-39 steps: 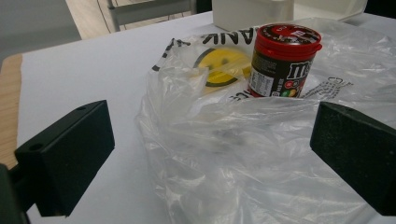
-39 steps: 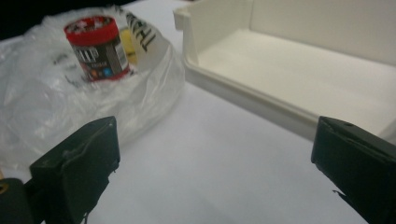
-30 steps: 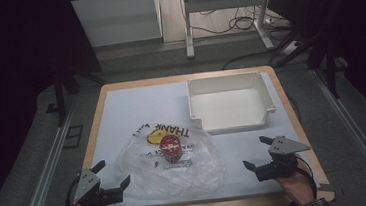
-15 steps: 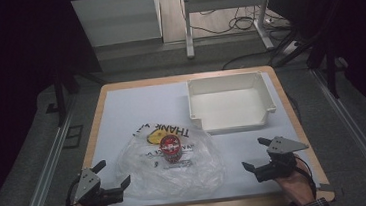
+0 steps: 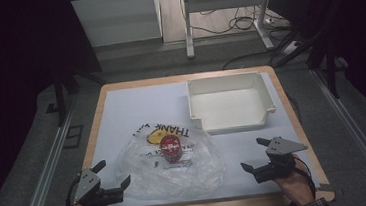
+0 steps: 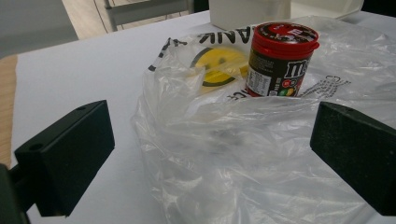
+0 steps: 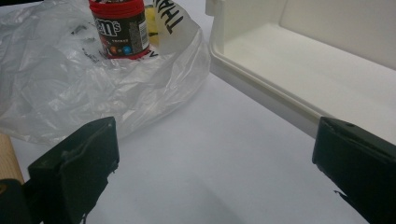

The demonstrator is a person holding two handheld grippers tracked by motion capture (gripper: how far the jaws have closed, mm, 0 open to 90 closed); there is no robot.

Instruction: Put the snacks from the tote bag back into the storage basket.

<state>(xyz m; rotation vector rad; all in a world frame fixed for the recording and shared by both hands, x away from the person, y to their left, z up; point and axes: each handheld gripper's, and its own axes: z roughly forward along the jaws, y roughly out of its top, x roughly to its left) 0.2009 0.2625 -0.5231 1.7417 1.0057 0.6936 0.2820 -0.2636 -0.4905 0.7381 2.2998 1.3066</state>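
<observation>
One table (image 5: 136, 107) carries one white bin (image 5: 229, 104), empty and cut off at the top in the right gripper view. One crumpled clear plastic bag (image 5: 171, 166) lies near the front edge, its printed lettering partly folded away. One red-lidded candy jar (image 5: 171, 149) stands upright on it. Left tongs (image 5: 111, 175) and right tongs (image 5: 256, 155) gape wide, holding nothing.

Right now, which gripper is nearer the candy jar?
Left. The left gripper is at the bag's near-left edge, close to the jar; the right gripper sits farther off, beyond the bag's right edge.
</observation>
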